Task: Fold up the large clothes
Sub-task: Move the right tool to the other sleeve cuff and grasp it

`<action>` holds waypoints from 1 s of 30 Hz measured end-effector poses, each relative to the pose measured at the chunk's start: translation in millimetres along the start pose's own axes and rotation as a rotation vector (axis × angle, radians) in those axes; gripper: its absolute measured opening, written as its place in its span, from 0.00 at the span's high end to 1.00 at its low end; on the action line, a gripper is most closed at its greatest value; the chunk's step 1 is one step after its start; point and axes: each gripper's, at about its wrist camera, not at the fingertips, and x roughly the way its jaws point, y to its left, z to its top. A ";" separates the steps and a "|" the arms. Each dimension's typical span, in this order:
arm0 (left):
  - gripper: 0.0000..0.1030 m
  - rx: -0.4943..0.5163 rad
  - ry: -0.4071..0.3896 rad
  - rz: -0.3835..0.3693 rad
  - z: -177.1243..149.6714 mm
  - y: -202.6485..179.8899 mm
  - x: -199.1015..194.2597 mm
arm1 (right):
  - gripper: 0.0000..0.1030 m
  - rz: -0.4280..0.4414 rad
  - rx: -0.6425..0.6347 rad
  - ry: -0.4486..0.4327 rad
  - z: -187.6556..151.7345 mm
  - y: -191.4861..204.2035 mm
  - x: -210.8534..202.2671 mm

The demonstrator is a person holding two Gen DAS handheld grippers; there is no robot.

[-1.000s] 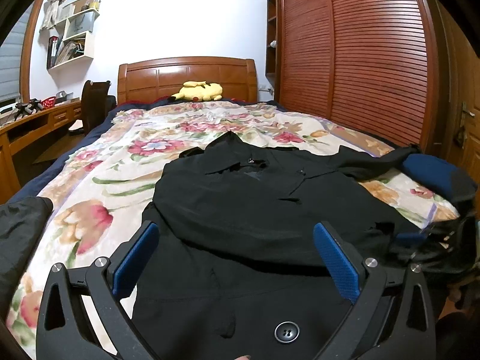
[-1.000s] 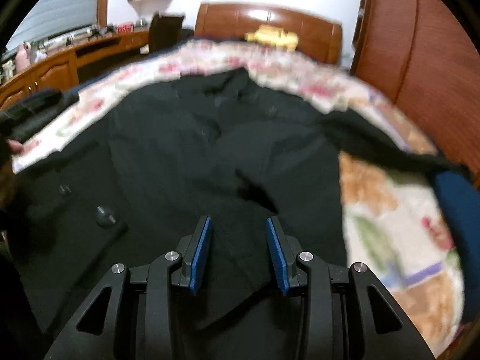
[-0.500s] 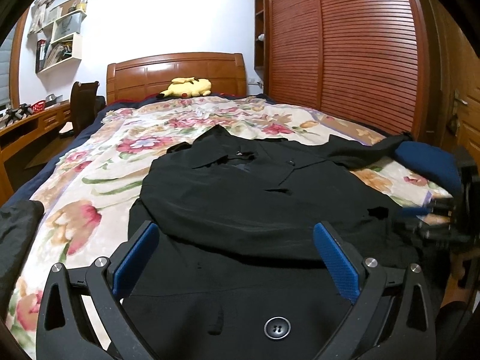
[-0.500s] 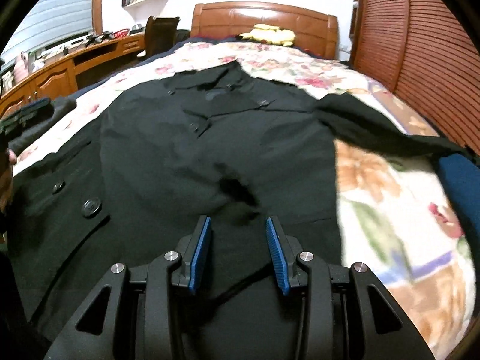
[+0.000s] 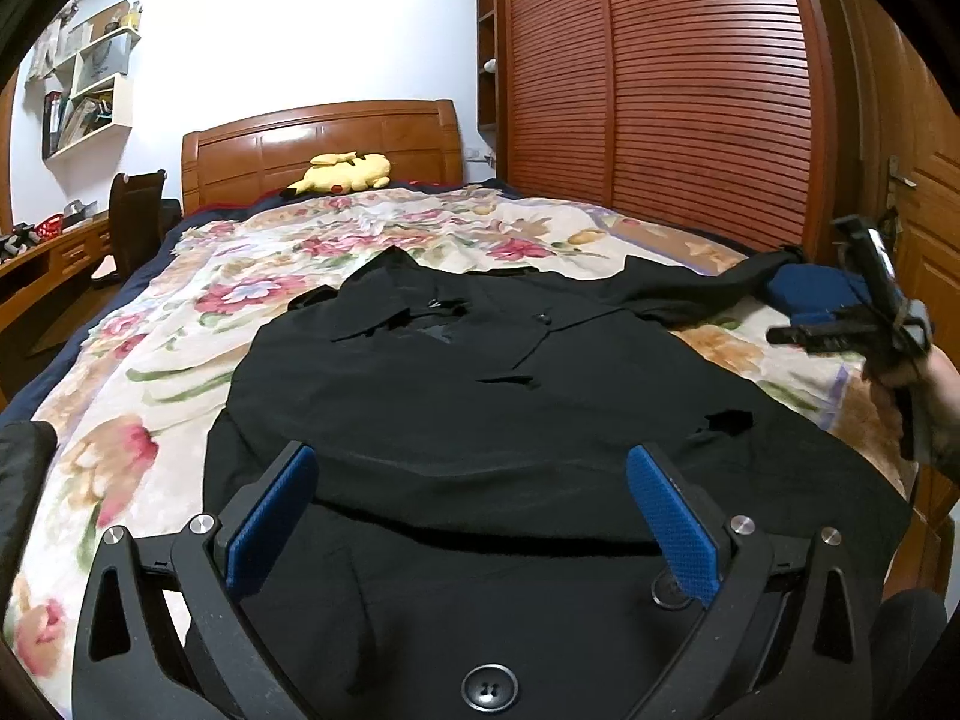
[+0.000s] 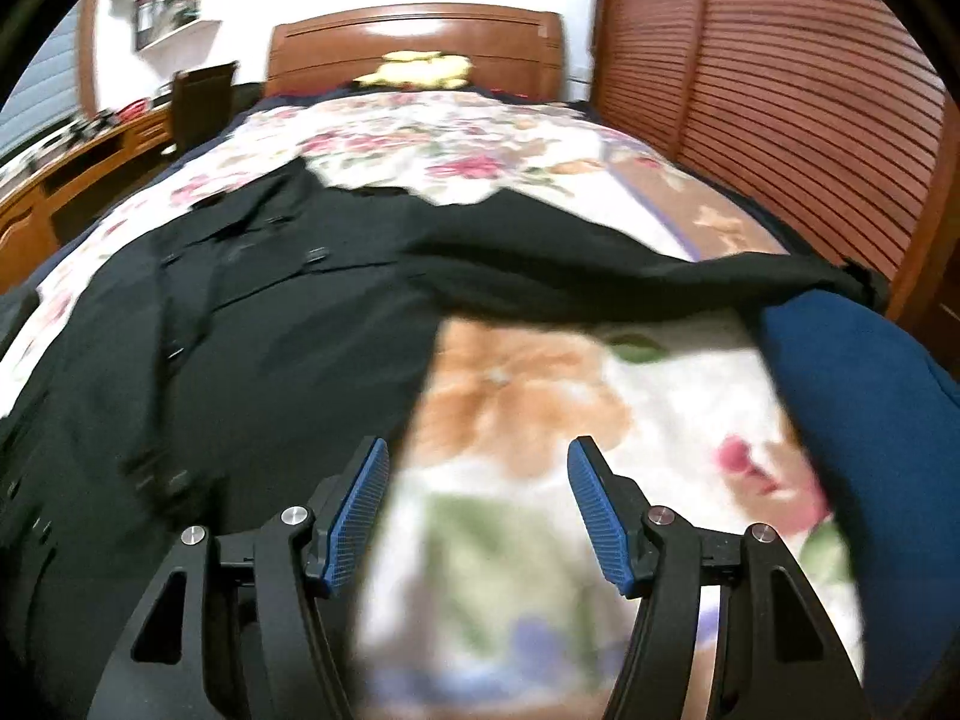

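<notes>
Right wrist view: the right gripper (image 6: 477,507) has its blue-padded fingers (image 6: 354,516) opening with nothing between them, over the floral bedspread (image 6: 540,432). The long black buttoned coat (image 6: 240,324) lies at nine o'clock, its unfolded sleeve (image 6: 630,267) at twelve. The left gripper (image 5: 471,516) hangs wide open above the coat's folded side. Judged next: reach that sleeve and pinch it.

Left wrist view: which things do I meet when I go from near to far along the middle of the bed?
Left gripper → black coat → floral bedspread → yellow plush toy → wooden headboard.
</notes>
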 end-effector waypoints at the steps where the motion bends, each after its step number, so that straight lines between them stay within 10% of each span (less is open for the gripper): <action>1: 0.00 0.002 0.000 -0.003 0.3 -1.1 0.4 | 0.38 -0.012 0.018 -0.003 4.1 -7.3 4.0; 30: 0.00 -0.022 0.035 -0.041 -1.3 13.0 6.5 | 0.38 -0.148 0.387 0.068 84.1 -66.4 117.2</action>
